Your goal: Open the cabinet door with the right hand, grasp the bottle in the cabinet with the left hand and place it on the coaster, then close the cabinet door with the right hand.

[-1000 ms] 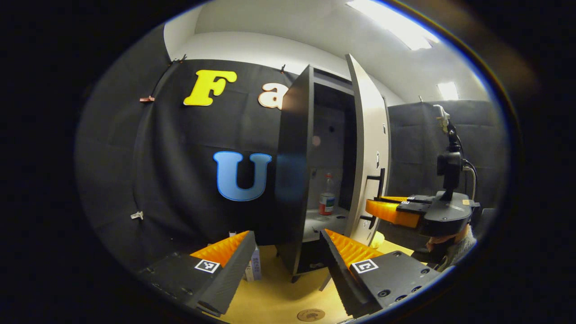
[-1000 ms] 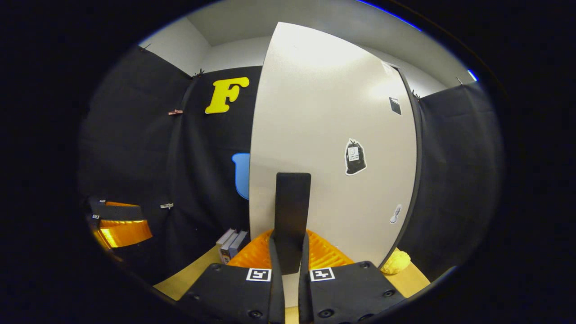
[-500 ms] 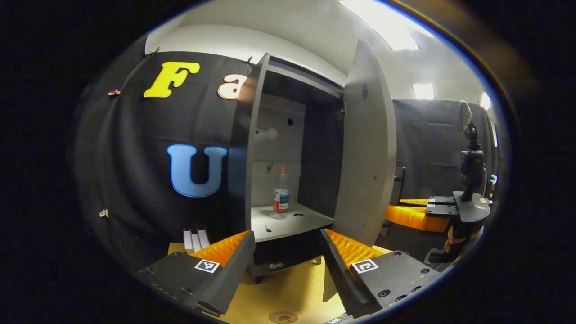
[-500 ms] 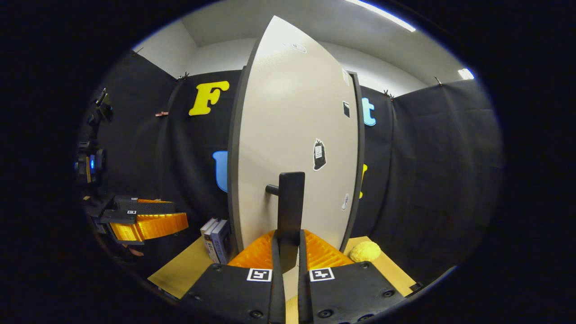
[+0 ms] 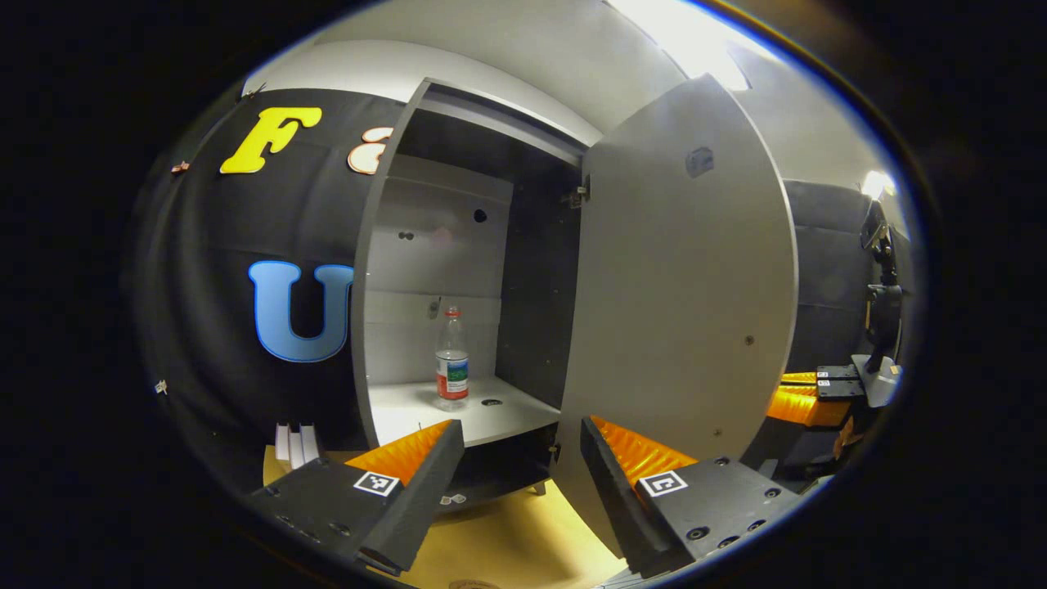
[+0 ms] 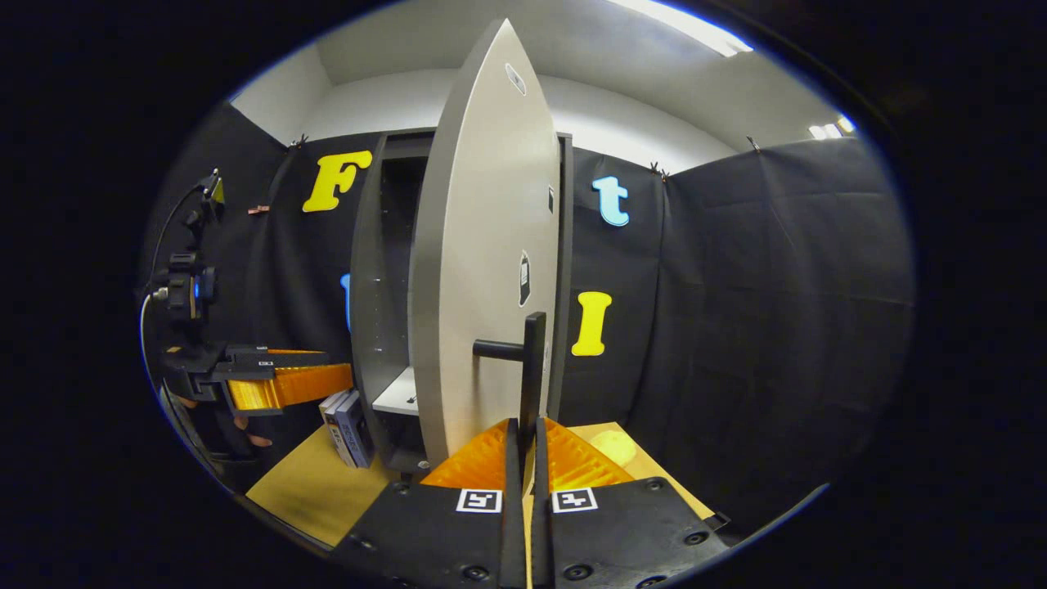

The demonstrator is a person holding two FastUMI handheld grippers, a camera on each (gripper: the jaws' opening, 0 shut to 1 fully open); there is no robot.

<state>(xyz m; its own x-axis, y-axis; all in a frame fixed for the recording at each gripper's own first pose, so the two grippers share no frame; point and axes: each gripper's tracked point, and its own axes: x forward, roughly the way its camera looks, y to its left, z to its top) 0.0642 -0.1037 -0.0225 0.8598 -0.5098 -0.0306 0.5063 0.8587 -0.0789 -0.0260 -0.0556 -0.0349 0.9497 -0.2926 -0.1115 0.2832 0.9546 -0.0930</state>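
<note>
The left gripper (image 5: 519,458), jaws wide and empty, faces the bottle (image 5: 451,370) standing mid-shelf inside the cabinet (image 5: 433,245), ready to reach; the right gripper (image 6: 523,446) clamps the handle (image 6: 532,376), holding the door (image 6: 483,270) open.

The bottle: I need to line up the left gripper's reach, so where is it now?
In the left gripper view the bottle stands upright on the cabinet shelf, near the back wall, left of the open door.

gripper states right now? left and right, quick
Left gripper: open, holding nothing, facing the bottle in the cabinet.
Right gripper: closed on the door handle.
</note>
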